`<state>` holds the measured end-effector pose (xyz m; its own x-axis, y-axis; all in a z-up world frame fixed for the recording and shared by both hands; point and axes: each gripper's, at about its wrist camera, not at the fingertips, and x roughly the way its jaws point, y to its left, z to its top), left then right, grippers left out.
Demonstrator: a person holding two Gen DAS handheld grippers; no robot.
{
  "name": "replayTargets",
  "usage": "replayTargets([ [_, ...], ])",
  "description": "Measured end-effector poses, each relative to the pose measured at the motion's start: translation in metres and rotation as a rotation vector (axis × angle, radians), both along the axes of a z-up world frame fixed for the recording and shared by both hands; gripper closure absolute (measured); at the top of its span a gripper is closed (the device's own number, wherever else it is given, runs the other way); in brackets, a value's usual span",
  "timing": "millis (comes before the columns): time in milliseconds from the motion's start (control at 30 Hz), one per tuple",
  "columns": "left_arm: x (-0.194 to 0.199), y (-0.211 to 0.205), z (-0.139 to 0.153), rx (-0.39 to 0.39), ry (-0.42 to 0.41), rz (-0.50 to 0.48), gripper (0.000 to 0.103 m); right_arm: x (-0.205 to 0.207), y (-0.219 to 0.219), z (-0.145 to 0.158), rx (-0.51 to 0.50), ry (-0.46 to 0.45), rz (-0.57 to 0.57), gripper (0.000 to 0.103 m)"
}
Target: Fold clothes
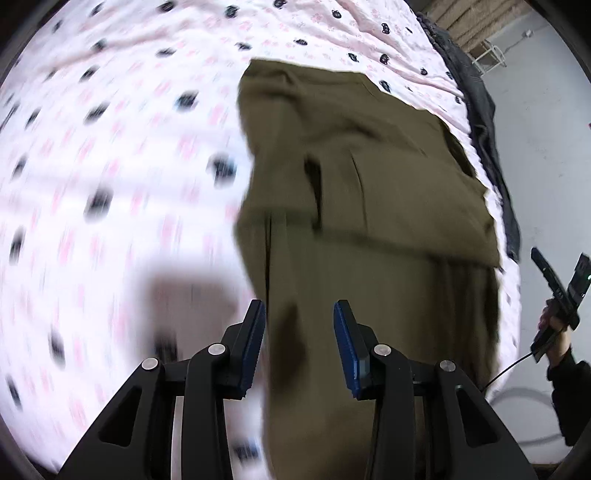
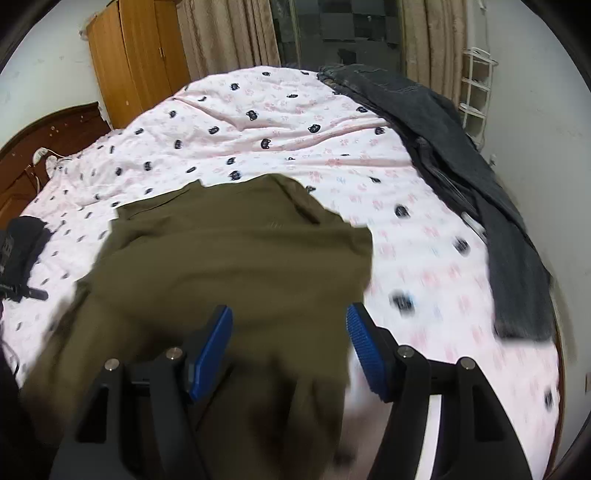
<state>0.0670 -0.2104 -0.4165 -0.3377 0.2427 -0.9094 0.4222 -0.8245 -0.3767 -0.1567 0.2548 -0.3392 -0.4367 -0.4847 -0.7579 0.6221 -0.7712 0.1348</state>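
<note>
An olive-green garment [image 1: 362, 206] lies partly folded on the pink patterned bedspread [image 1: 110, 184]; it also shows in the right wrist view [image 2: 236, 258]. My left gripper [image 1: 299, 314] is open above the garment's near part, holding nothing. My right gripper [image 2: 290, 317] is open over the garment's near right edge, holding nothing. The right gripper also shows at the far right of the left wrist view [image 1: 557, 291], held in a hand.
Dark jeans [image 2: 480, 177] lie along the bed's right edge. A black object [image 2: 22, 247] sits on the left of the bed. A wooden wardrobe [image 2: 136, 55], curtains [image 2: 229, 33] and a white rack [image 2: 476, 92] stand behind the bedspread [image 2: 258, 122].
</note>
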Motion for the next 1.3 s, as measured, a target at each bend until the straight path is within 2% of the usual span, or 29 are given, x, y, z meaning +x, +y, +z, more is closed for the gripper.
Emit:
replayTargets([
  [100,0.045,0.026,0.001,-0.022,-0.046,-0.009,0.068,0.039,0.028,0.009,-0.011,-0.072,-0.047,0.036],
  [300,0.115,0.079,-0.007,-0.048,-0.098,-0.081,0.068,0.124,0.081,0.011,0.013,-0.149,-0.12,0.032],
  [467,0.147,0.11,-0.023,-0.076,-0.121,-0.181,0.068,0.198,0.12,-0.01,0.026,-0.237,-0.197,0.029],
  [600,0.157,0.124,-0.033,-0.156,-0.086,-0.219,0.068,0.251,0.122,-0.042,0.058,-0.278,-0.157,0.025],
  [733,0.152,0.126,-0.041,-0.18,-0.032,-0.186,0.068,0.272,0.122,-0.082,0.08,-0.309,-0.161,0.025],
  [833,0.149,0.13,-0.048,-0.182,-0.008,-0.179,0.068,0.27,0.12,-0.097,0.042,-0.32,-0.177,0.025],
  [933,0.15,0.134,-0.056,-0.172,-0.015,-0.168,0.068,0.268,0.107,-0.111,0.067,-0.331,-0.143,0.025],
  [1000,0.149,0.138,-0.059,-0.152,-0.007,-0.158,0.068,0.265,0.103,-0.121,0.071,-0.367,-0.116,0.031],
  [1033,0.149,0.141,-0.06,-0.155,0.0,-0.158,0.068,0.263,0.103,-0.125,0.07,-0.384,-0.108,0.047],
  [1067,0.149,0.145,-0.061,-0.161,0.007,-0.16,0.068,0.262,0.105,-0.127,0.068,-0.4,-0.102,0.072],
  [1100,0.148,0.149,-0.061,-0.179,0.009,-0.168,0.068,0.261,0.108,-0.129,0.066,-0.415,-0.097,0.092],
  [1167,0.142,0.156,-0.063,-0.209,0.015,-0.186,0.068,0.259,0.119,-0.126,0.048,-0.431,-0.1,0.096],
  [1233,0.135,0.156,-0.064,-0.192,0.043,-0.197,0.069,0.257,0.13,-0.119,0.034,-0.431,-0.101,0.096],
  [1300,0.129,0.155,-0.067,-0.143,0.072,-0.201,0.09,0.254,0.133,-0.111,0.033,-0.42,-0.097,0.096],
])
